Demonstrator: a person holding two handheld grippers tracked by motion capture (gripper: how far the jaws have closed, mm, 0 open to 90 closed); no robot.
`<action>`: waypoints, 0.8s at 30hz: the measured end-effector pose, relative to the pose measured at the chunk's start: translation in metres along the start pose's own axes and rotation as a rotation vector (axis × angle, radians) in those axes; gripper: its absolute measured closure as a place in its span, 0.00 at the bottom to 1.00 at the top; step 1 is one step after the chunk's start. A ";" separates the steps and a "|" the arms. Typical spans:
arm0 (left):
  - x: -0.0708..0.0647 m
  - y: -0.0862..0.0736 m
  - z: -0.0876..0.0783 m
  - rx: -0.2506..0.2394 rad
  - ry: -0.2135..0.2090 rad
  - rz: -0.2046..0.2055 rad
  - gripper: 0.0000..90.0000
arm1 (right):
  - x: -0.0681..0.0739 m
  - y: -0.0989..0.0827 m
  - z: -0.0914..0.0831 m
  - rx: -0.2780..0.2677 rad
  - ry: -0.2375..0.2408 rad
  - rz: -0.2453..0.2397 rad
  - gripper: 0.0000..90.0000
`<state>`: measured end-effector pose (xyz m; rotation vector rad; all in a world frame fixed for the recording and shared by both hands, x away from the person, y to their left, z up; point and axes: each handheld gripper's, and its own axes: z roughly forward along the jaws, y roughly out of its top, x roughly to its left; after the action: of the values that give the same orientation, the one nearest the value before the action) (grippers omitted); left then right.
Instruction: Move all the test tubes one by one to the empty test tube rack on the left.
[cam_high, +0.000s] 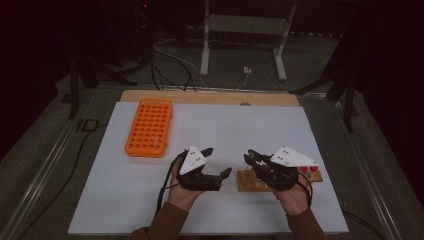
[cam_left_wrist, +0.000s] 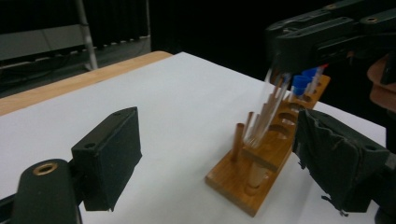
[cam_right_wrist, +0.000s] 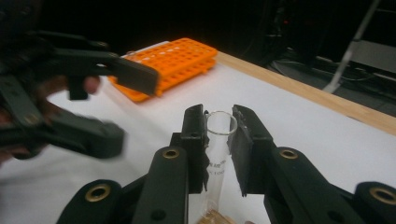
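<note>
Thing in hand: we see a clear glass test tube (cam_right_wrist: 218, 154), open-mouthed and uncapped, empty as far as we can tell.
Where it is: upright or slightly tilted over the near-left end of the wooden rack (cam_left_wrist: 261, 161), its lower end at or just above a hole; the motion blur keeps us from saying which.
Right gripper (cam_right_wrist: 219, 135): its 2 jaws are closed on the tube just below the rim, 1 pad on each side.
Left gripper (cam_high: 215, 162): its jaws stand apart with nothing between them, just left of the rack on the white surface (cam_high: 225, 125).
Handling: we judge the tube light, stiff, smooth and slippery, and fragile; a hard squeeze or a knock on the rack's edge could crack it.
Where to take hold: high on the wall near the rim, as it is held, so the lower part stays free to enter a hole; a second grip would sit best at mid-length.
Look: thin transparent wall, a rolled lip at the mouth, small dark print on the side that we cannot read.
Rack's other load: blue-capped tubes (cam_left_wrist: 301, 84) stand at its far end.
Elsewhere: an orange rack (cam_high: 149, 127) lies far left on the surface, well apart.
</note>
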<state>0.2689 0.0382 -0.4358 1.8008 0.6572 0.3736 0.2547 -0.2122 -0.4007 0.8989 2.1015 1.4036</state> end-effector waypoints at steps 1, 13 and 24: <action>0.000 0.000 0.000 0.000 0.000 0.000 0.19 | 0.002 0.000 0.002 0.000 0.008 0.000 0.85; -0.017 0.001 0.021 0.026 -0.087 0.050 0.54 | 0.016 0.000 0.014 0.001 0.091 0.010 0.85; -0.018 0.000 0.019 0.040 -0.114 0.081 0.85 | 0.020 -0.003 0.016 0.006 0.109 0.000 0.84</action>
<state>0.2649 0.0131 -0.4409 1.8758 0.5159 0.3112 0.2512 -0.1886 -0.4094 0.8425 2.1858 1.4779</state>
